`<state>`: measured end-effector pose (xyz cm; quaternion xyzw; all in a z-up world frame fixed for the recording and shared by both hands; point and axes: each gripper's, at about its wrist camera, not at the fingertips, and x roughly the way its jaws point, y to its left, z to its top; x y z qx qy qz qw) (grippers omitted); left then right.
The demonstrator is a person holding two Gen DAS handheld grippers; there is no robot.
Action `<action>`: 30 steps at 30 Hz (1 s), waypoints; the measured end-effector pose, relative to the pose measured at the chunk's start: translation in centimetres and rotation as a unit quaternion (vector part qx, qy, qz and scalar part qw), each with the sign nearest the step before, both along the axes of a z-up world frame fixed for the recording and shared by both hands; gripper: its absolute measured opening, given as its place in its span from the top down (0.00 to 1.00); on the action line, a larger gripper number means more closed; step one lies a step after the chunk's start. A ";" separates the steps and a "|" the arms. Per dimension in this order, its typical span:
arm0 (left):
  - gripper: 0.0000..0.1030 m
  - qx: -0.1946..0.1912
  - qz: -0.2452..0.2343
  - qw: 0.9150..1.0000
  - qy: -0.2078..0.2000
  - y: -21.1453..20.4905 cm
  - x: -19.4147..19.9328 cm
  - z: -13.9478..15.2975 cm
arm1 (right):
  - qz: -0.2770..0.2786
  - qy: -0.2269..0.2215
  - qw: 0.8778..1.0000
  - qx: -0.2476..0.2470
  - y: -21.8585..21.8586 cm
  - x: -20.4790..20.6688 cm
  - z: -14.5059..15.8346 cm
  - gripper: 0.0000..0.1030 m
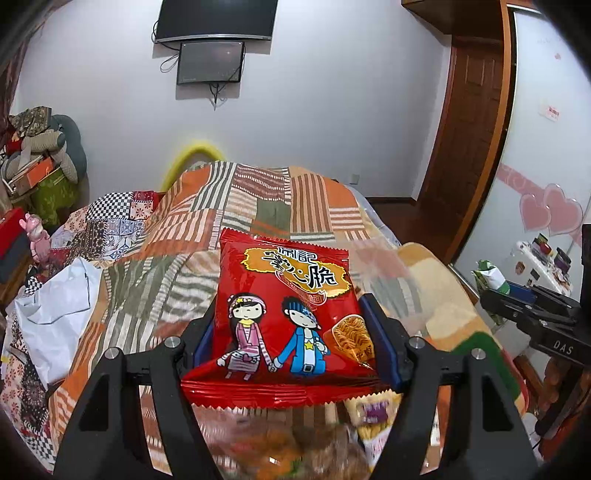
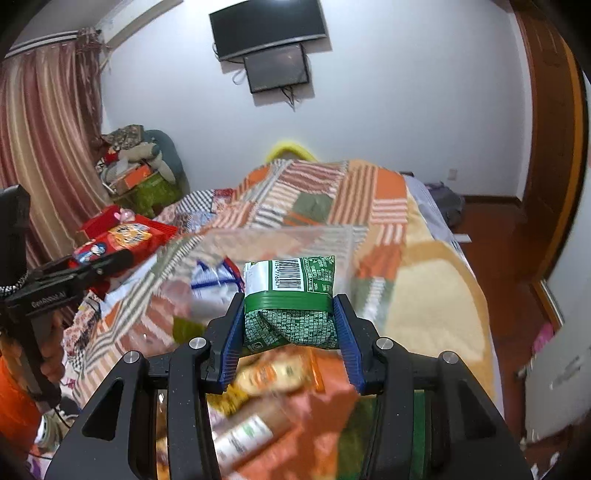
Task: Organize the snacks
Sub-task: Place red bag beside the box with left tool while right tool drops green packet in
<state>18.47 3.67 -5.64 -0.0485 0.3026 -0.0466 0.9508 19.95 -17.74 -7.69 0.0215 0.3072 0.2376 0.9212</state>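
Observation:
My left gripper (image 1: 286, 328) is shut on a red snack bag (image 1: 284, 306) with two cartoon children on it, held flat above the bed. It also shows at the left of the right wrist view (image 2: 122, 240). My right gripper (image 2: 290, 314) is shut on a green snack packet (image 2: 290, 295) with a barcode label, held above the bed. That packet shows at the right edge of the left wrist view (image 1: 491, 278). Several blurred snack packs (image 2: 258, 406) lie below both grippers, with a clear plastic bag (image 2: 273, 247) just beyond.
A bed with a striped patchwork quilt (image 1: 236, 206) fills the middle. A white plastic bag (image 1: 55, 306) lies on its left. Piled clutter (image 1: 40, 155) stands at the far left corner, a wooden door (image 1: 469, 122) at the right, and screens (image 1: 214, 18) hang on the wall.

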 end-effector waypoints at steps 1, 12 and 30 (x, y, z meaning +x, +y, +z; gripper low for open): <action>0.32 -0.001 0.002 1.000 0.000 0.1 0.6 0.0 | 0.004 -0.004 1.000 0.000 0.6 0.5 0.2 0.58; 0.32 0.000 0.015 0.999 0.040 0.7 6.6 -2.1 | 0.034 0.008 0.999 -0.005 5.4 5.5 -0.7 0.58; 0.32 0.019 0.013 0.993 0.113 1.2 13.1 -7.3 | 0.057 0.096 0.992 -0.053 9.6 11.3 -4.7 0.58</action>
